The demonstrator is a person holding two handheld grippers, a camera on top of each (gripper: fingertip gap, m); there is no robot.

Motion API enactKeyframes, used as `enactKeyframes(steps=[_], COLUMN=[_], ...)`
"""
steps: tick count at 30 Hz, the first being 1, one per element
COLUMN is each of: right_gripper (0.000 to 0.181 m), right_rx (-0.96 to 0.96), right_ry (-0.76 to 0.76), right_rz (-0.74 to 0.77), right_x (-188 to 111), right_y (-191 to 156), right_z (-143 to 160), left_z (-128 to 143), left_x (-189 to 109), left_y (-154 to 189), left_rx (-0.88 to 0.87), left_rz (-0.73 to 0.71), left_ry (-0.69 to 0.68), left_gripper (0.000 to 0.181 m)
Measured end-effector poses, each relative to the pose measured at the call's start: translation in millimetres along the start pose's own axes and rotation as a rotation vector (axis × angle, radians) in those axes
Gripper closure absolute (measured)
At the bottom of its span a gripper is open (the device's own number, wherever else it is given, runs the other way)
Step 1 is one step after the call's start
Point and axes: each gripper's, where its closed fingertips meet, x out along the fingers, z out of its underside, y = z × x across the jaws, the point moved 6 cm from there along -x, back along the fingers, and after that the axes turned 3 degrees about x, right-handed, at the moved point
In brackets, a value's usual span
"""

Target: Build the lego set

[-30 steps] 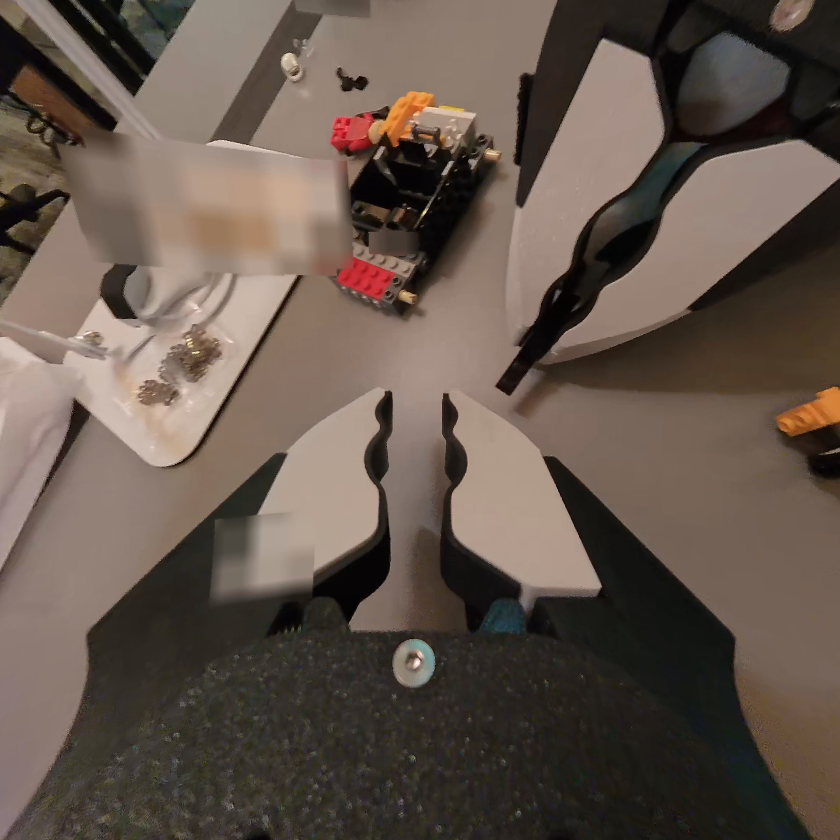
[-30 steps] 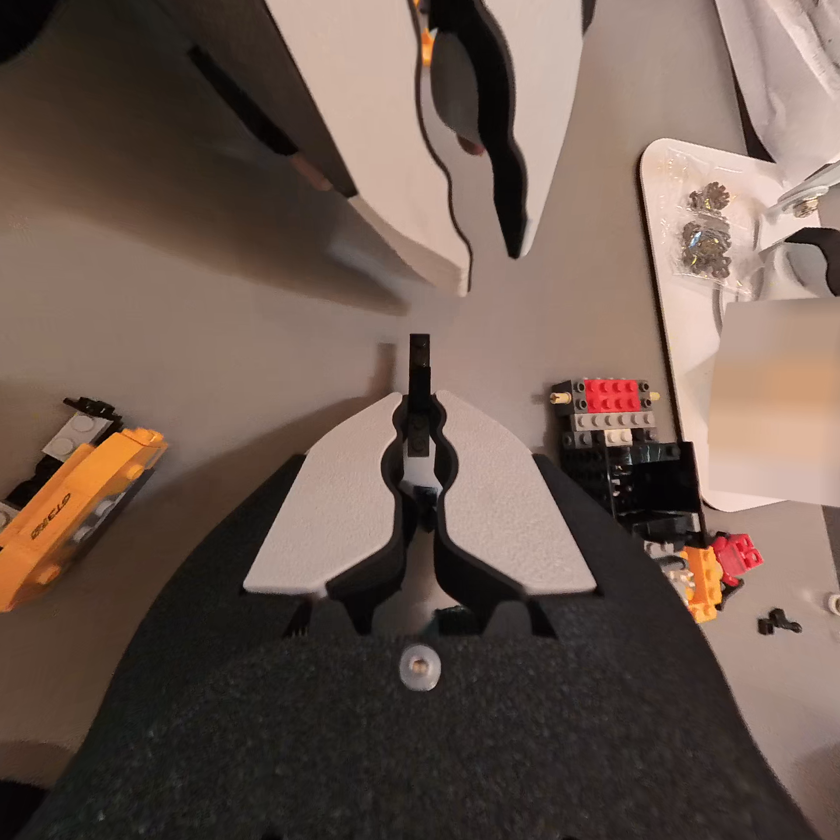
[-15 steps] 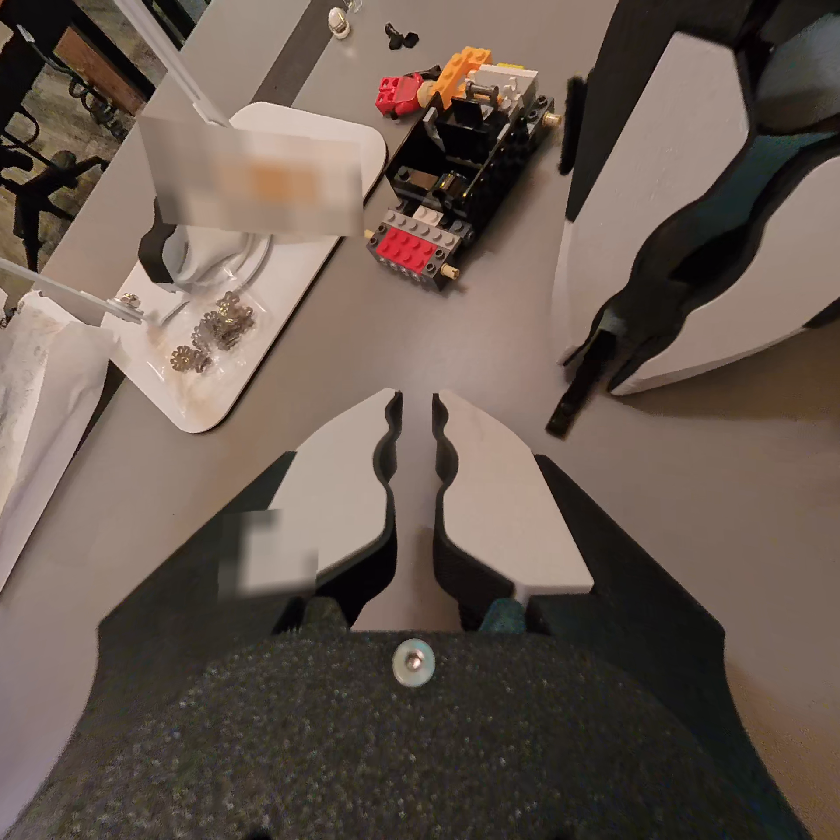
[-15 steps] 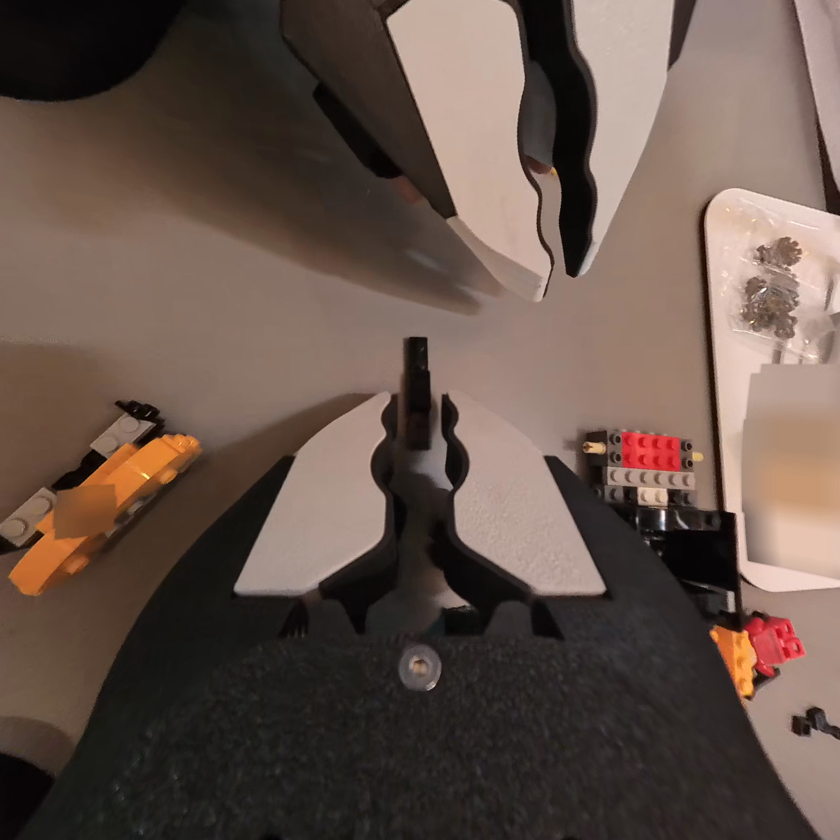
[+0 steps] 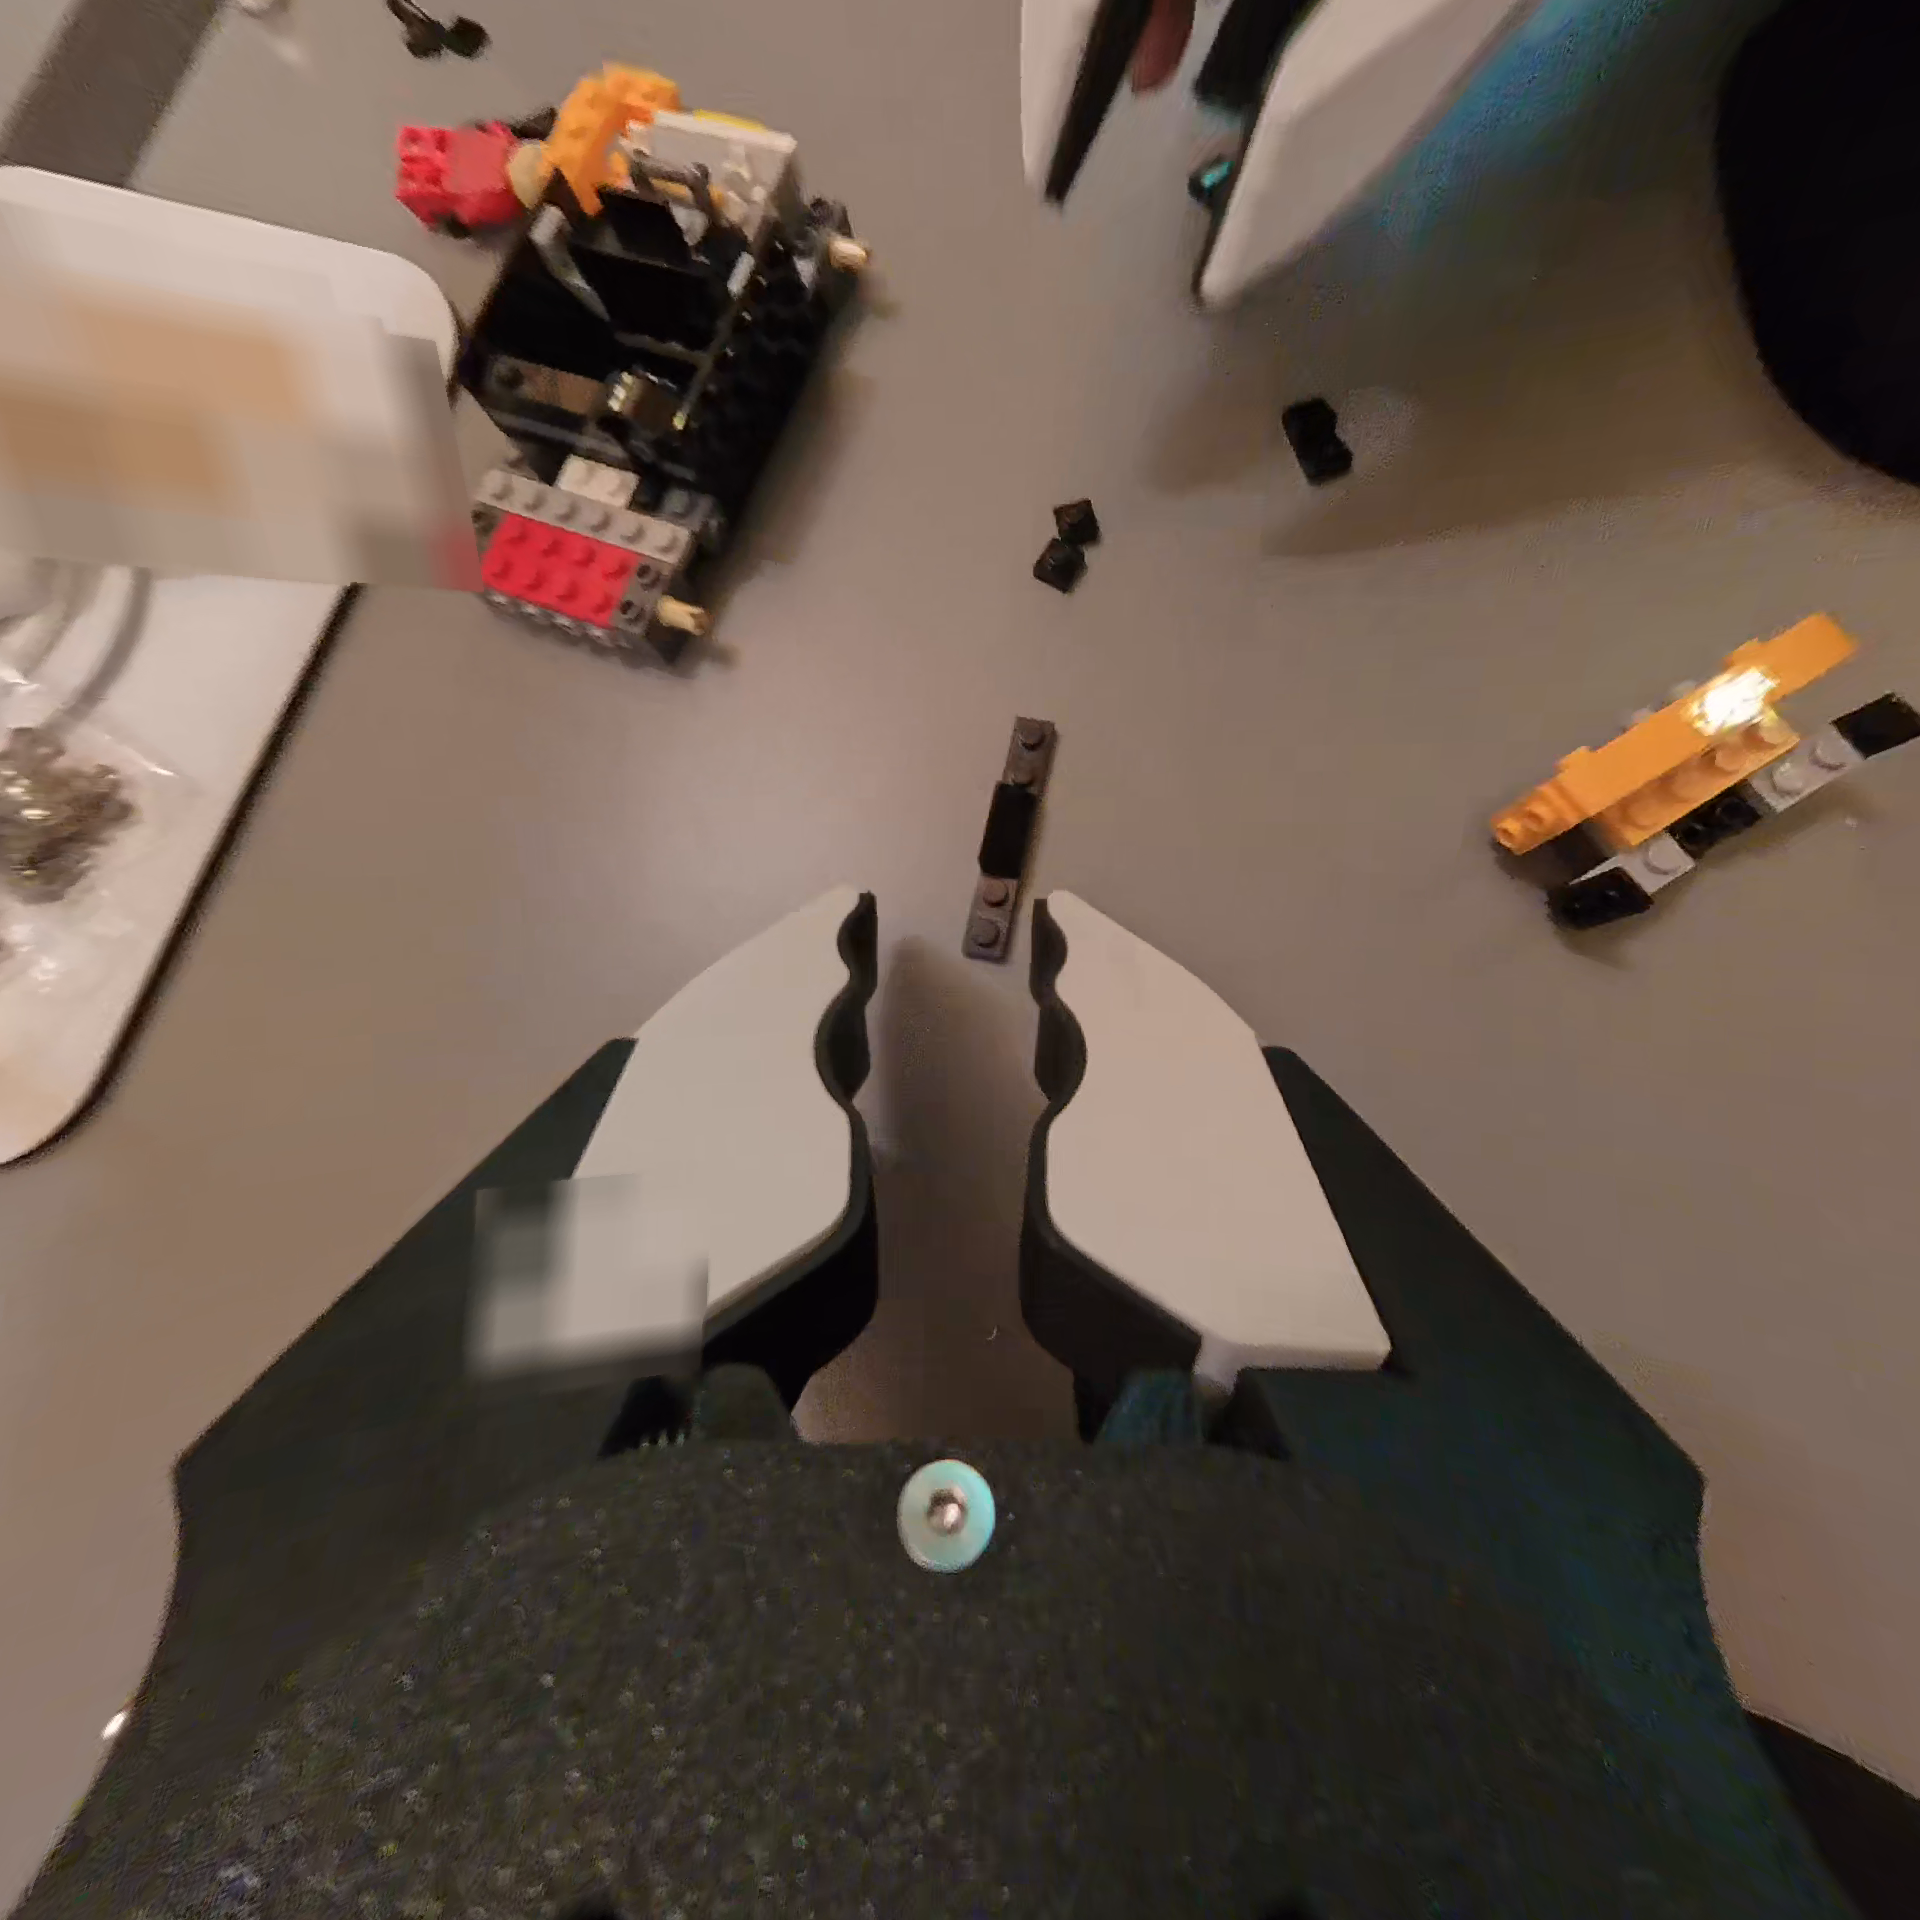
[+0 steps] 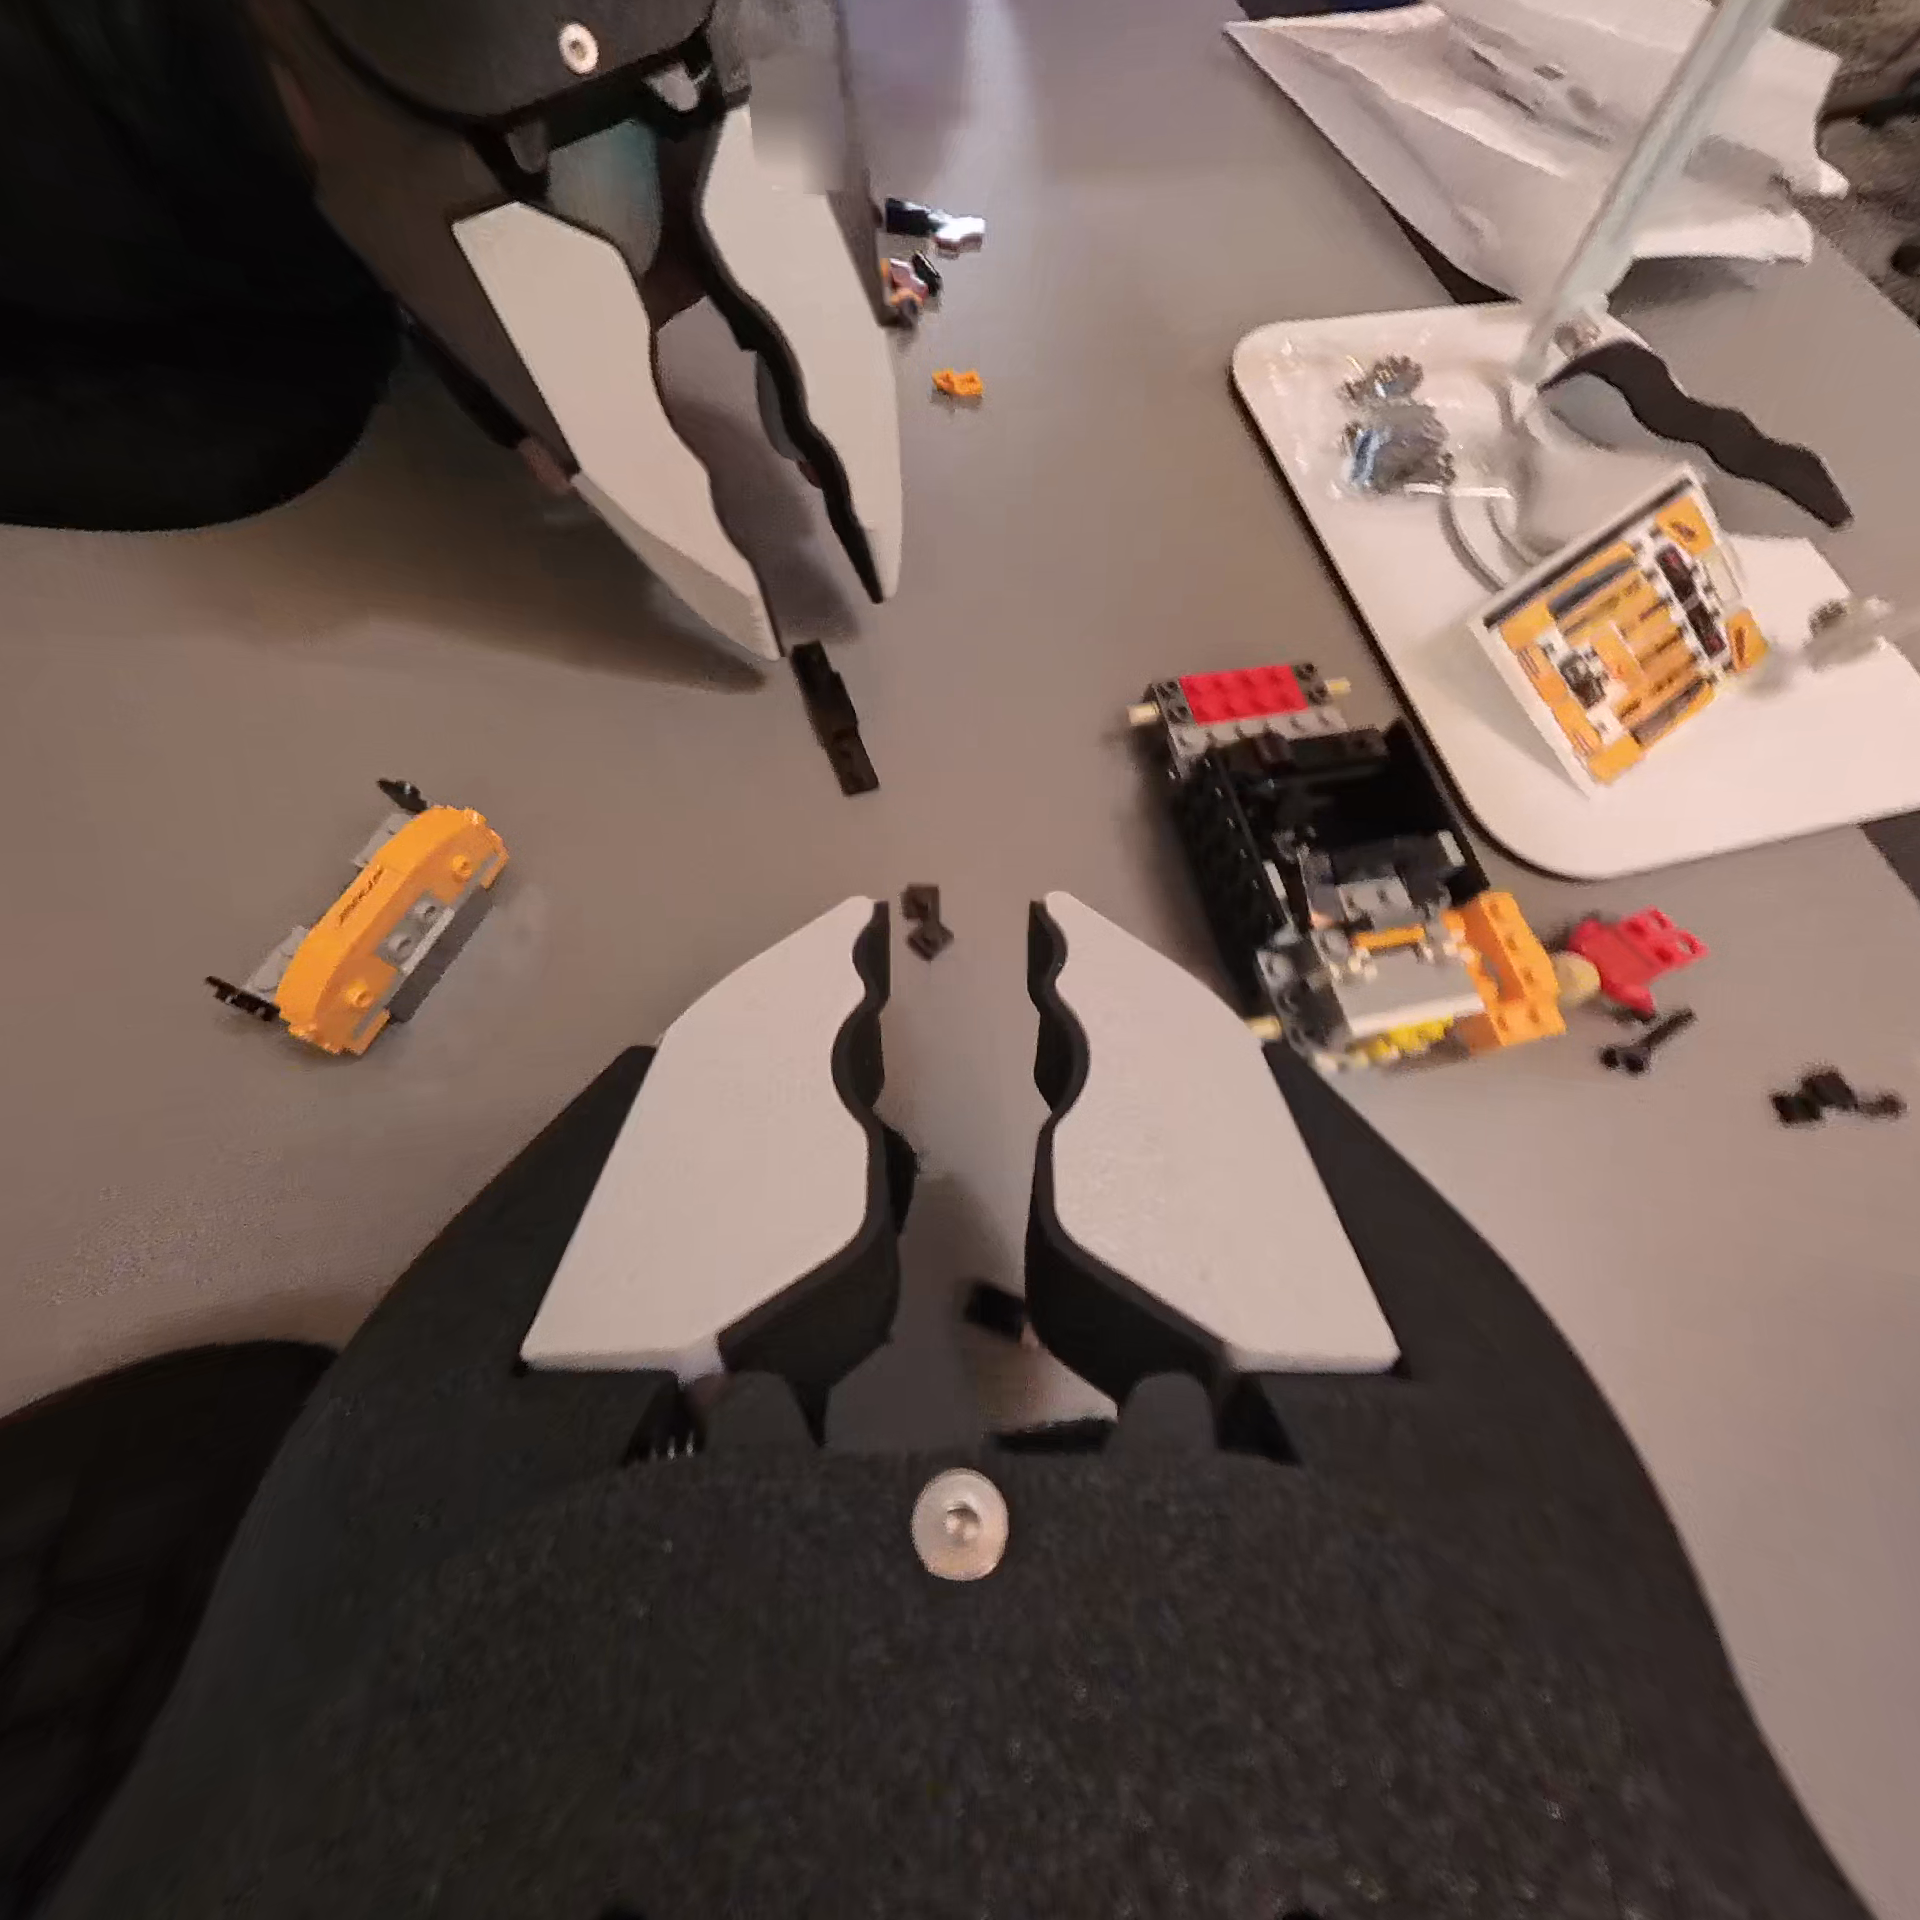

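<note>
Lego chassis, black with a red plate at one end and orange/grey parts at the other, sits on the grey counter hard against the white tray; whether they touch, can't tell. Left gripper hangs low over the counter, fingers spread, nothing between them. A long black plate lies flat just beyond the fingertips, slightly right of centre. Past it: two small black pieces close together, another black piece further right. Orange-and-grey sub-assembly is well apart on the right. Right gripper also has its fingers spread and empty; the two small black pieces sit just ahead of its tips, a loose black bit shows on the counter through the gap nearer the base. From the right wrist view, the left gripper stands right over one end of the long plate. The tray carries a bag of small metal parts and a yellow sheet. Small black bits and a red piece crowd the chassis's orange end.
</note>
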Motion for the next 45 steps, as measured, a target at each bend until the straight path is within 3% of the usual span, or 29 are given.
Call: enactKeyframes(steps=[2,5,11,15,18,24,36,42,45], right_gripper=[0.157,0.156,0.157,0.158,0.158,0.158,0.155,0.181,0.181], right_rx=[0.013,0.024,-0.004,0.003,0.005,0.000,0.091,0.058,0.062], right_ry=[-0.005,-0.013,-0.093,-0.081,-0.072,-0.047,0.392,0.467,0.486], right_rz=[0.020,0.016,-0.026,-0.013,0.008,0.028,0.291,0.392,0.416], right_x=[-8.3,-13.2,-3.5,-10.7,-13.7,-11.7,-30.9,-34.9,-35.9], right_y=[3.6,4.7,-3.3,0.3,3.6,4.1,21.4,14.6,11.5], right_z=[3.5,3.9,12.5,10.7,10.0,7.1,-29.8,-38.7,-43.0], left_z=[3.0,1.9,3.1,3.1,2.1,-7.6,-37.5,-37.7,-39.1], left_x=[6.5,8.5,6.3,7.4,7.4,-5.7,-57.4,-72.9,-78.9], left_y=[4.1,7.8,15.6,12.3,8.2,0.7,-36.1,-42.5,-42.5], left_rx=[0.011,0.020,0.065,0.078,0.069,0.043,-0.192,-0.263,-0.286], left_rz=[0.030,0.064,0.136,0.103,0.073,0.030,-0.313,-0.438,-0.495], left_ry=[-0.024,-0.024,-0.011,0.002,0.013,0.117,0.622,0.650,0.671], left_gripper=[0.154,0.173,0.173,0.173,0.164,0.162,0.181,0.181,0.181])
